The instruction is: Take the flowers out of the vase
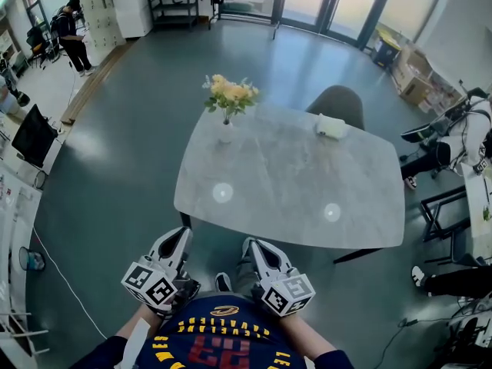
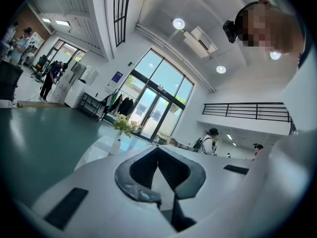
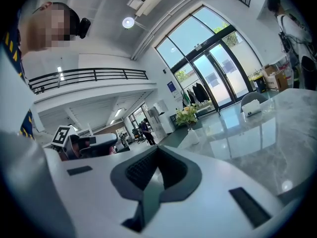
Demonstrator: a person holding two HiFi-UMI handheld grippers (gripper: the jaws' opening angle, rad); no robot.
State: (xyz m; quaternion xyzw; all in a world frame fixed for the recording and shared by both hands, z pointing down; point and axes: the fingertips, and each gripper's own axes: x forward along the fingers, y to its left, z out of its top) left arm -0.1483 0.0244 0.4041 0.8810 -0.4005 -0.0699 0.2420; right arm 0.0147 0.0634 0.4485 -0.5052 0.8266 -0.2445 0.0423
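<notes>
A bunch of yellow flowers [image 1: 228, 92] stands in a small white vase [image 1: 225, 132] on the far left corner of a grey marble table [image 1: 292, 198]. Both grippers hover close to my body, short of the table's near edge and far from the vase. My left gripper [image 1: 183, 234] is shut with nothing in it, and so is my right gripper [image 1: 250, 245]. In the left gripper view the flowers [image 2: 125, 125] show small beyond the closed jaw tips. The right gripper view has the flowers [image 3: 187, 115] and vase [image 3: 192, 133] ahead, over the tabletop.
A white box [image 1: 331, 125] lies on the table's far right, with a grey chair [image 1: 338, 102] behind it. People sit at desks on the right [image 1: 453, 141]. One person stands far left [image 1: 73, 37]. A dark monitor [image 1: 32, 135] and a floor cable [image 1: 65, 279] are at left.
</notes>
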